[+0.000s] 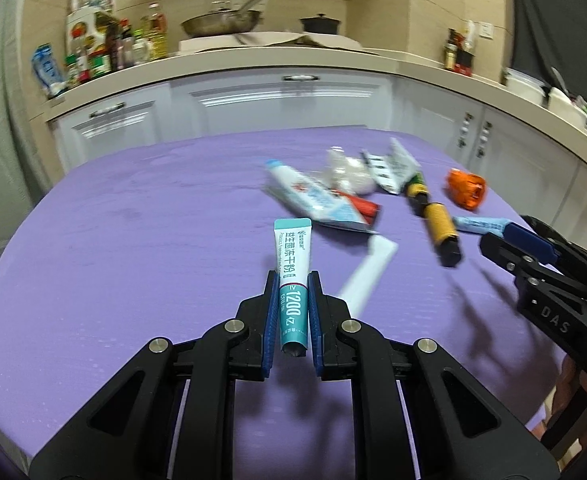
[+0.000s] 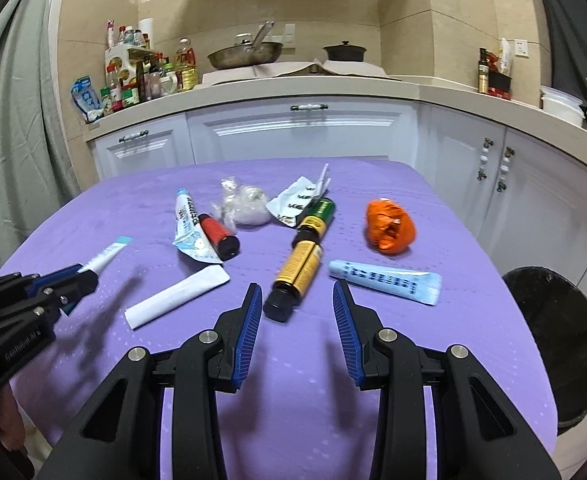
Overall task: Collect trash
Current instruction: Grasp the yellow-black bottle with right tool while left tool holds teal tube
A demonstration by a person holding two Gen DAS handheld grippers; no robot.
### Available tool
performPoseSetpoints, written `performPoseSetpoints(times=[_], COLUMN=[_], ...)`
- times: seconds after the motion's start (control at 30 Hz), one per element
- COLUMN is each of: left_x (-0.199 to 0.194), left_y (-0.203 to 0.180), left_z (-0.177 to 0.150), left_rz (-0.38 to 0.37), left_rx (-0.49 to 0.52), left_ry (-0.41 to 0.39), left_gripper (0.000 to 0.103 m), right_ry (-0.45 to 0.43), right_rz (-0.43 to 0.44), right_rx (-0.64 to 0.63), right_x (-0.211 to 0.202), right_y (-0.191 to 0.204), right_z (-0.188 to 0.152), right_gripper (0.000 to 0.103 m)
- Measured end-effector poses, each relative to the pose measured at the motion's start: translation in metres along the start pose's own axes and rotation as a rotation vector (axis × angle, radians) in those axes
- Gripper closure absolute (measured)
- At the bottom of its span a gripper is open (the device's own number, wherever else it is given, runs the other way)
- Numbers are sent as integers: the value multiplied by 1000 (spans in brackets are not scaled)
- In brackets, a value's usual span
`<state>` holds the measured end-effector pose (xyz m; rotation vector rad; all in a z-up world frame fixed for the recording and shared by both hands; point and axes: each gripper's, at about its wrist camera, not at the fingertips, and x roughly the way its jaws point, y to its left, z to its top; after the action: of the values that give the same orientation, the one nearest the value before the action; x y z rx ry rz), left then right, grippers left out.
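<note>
My left gripper is shut on a teal and white sachet, held above the purple table. In the right wrist view the left gripper and the sachet show at the left. My right gripper stands open with nothing between its pads. The black cap of a brown bottle lies just ahead of its fingertips. Around it lie a white paper roll, a light-blue tube, an orange crumpled wrapper, a red bottle and a clear bag.
A black bin stands beside the table's right edge. White kitchen cabinets run behind the table, with a pan, a pot and several bottles on the counter. A grey curtain hangs at the left.
</note>
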<state>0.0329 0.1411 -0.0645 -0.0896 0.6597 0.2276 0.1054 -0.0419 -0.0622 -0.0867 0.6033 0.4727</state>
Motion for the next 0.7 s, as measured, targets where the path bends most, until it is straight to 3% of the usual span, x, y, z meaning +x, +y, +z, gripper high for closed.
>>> performPoseSetpoints(times=[0.27,0.7], left_x=[6,16], left_y=[43,79], left_z=[9,11], left_rz=[58,96], left_rx=[-58,-109], left_ry=[-3,16], left_gripper=[89,89], right_ry=[37,131], right_rz=[-13,-51], right_rx=[-3,8], right_x=[14,40], right_y=[10,14], right_z=[8,15], right_gripper=[62,62])
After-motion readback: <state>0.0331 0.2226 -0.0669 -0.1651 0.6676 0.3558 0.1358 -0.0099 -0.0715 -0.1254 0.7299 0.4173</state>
